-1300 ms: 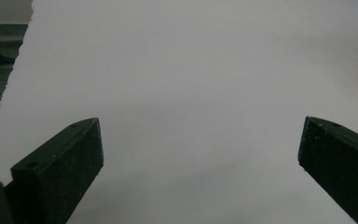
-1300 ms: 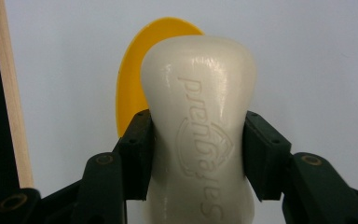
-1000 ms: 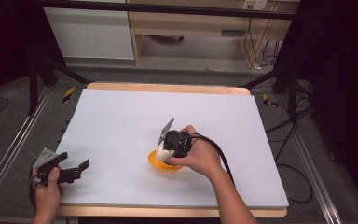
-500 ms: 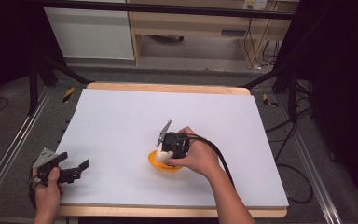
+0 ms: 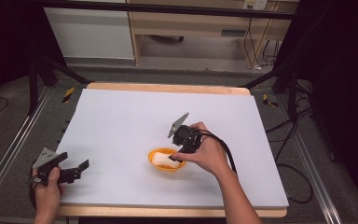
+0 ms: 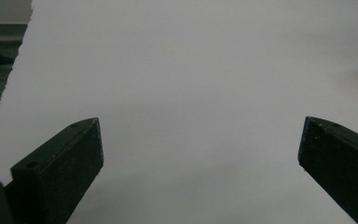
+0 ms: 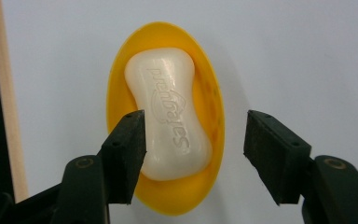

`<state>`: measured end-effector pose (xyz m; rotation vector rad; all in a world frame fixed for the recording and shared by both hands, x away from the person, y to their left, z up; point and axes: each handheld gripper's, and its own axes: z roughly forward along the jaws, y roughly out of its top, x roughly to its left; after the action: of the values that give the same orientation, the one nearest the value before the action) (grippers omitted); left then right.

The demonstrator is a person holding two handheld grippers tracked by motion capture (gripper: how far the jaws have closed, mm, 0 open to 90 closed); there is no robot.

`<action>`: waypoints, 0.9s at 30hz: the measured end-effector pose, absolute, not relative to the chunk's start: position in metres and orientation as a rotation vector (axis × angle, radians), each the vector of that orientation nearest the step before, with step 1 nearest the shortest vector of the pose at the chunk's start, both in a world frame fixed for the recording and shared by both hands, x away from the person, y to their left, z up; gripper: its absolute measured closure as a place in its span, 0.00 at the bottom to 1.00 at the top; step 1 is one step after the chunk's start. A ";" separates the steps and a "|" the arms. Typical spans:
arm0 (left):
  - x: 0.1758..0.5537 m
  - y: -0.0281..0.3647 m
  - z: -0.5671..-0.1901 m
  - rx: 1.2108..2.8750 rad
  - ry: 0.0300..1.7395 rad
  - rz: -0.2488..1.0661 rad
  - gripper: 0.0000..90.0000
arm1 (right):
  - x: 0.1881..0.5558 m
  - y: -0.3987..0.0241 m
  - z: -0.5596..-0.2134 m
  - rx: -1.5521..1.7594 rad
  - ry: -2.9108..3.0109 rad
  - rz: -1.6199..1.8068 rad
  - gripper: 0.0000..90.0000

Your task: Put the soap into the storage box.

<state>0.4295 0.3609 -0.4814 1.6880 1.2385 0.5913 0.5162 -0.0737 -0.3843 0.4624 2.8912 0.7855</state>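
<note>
Soap bar (image 7: 168, 114) lies in the yellow dish (image 7: 212, 107) at mid-surface (image 5: 121, 121); at far left the left gripper (image 5: 72, 171) idles, jaws wide and empty. Right gripper (image 7: 193, 144) hovers above, jaws having just parted, clear of the soap. Likely hard, slick and light, it's best pinched across its narrow waist.

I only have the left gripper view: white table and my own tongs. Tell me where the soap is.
Observer: The white soap bar lies in a yellow oval dish near the middle of the table, to the right of your left tongs.
Operator: Report the right tongs.
Observer: The right tongs hang just above the dish. They have just been opening, the soap lies partly between them, and no pad presses it.
Operator: Read me the bar's lettering.
Observer: It is embossed "Safeguard".
</note>
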 end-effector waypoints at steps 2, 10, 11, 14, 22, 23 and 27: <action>0.429 0.361 -0.481 1.688 1.239 0.590 0.00 | 0.517 -0.078 -0.383 0.479 2.878 0.798 0.45; 0.430 0.361 -0.481 1.688 1.239 0.591 0.00 | 0.520 -0.109 -0.386 0.610 2.814 0.910 0.49; 0.429 0.361 -0.481 1.687 1.239 0.591 0.00 | 0.520 -0.112 -0.387 0.614 2.812 0.912 0.49; 0.429 0.362 -0.481 1.682 1.240 0.587 0.00 | 0.521 -0.123 -0.390 0.718 2.744 0.927 0.47; 0.429 0.361 -0.481 1.685 1.240 0.592 0.00 | 0.521 -0.148 -0.392 0.848 2.634 0.920 0.31; 0.429 0.361 -0.481 1.687 1.239 0.593 0.00 | 0.520 -0.150 -0.393 0.858 2.632 0.913 0.27; 0.429 0.361 -0.481 1.687 1.239 0.593 0.00 | 0.520 -0.161 -0.397 0.910 2.614 0.916 0.14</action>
<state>0.4294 0.3612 -0.4813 1.6866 1.2391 0.5930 0.5196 -0.1611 -0.3972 0.9095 2.6137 0.9155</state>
